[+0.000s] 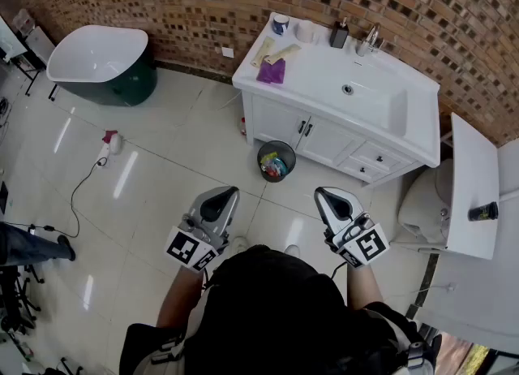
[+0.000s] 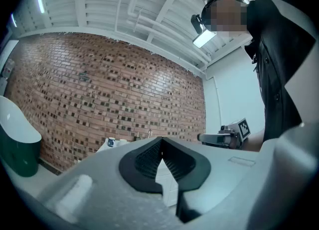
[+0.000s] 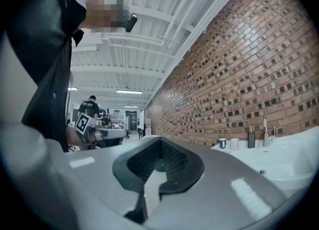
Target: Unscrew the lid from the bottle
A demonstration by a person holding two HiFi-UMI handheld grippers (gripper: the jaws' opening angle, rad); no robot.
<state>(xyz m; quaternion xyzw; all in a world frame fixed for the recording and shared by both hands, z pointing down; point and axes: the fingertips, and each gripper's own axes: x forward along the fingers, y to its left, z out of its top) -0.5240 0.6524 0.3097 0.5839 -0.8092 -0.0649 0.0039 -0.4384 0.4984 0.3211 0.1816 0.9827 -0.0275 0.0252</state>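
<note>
**A:** What are the tools like?

**B:** The left gripper (image 1: pixel 229 192) and the right gripper (image 1: pixel 319 193) are both smooth grey moulded shells. Black ribbed pads (image 2: pixel 147 158) sit in a dark recess.

**A:** Any markings?

**B:** Each carries a white cube (image 1: pixel 188 248) printed with black square markers.

**A:** And clothing?

**B:** A black top (image 1: pixel 268 308).

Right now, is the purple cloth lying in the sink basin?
No, the purple cloth lies on the flat vanity countertop, well apart from the sink basin.
</note>
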